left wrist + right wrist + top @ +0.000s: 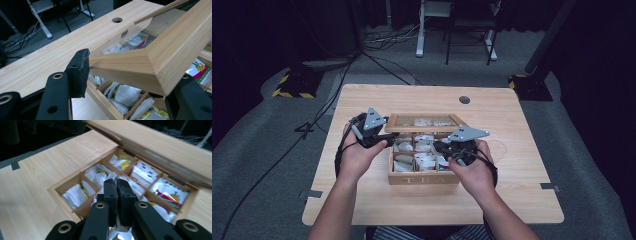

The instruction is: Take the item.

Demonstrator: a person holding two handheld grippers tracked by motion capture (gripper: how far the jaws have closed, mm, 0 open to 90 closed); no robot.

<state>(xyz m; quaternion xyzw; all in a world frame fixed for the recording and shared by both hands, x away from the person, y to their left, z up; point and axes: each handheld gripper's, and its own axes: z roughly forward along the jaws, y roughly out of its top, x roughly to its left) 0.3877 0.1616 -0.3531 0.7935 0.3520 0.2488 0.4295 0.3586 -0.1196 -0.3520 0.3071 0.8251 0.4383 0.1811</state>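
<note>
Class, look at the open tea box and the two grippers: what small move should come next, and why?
Probably the right gripper should lift straight up, clear of the box. Its jaws are shut, seemingly on a white tea bag over the compartments. The left gripper holds the lid up by its corner, so the way out is open; it should keep holding.

Right tongs (pixel 117 195): pads pressed together over sth white at their base, too hidden to be identified; box lid (pixel 160 147) smeared by blur in right gripper view, cut off at top edge; sachet print (pixel 200 70) too small to be read; lid corner (pixel 155 65) partly masked by the left tongs' right pad.
</note>
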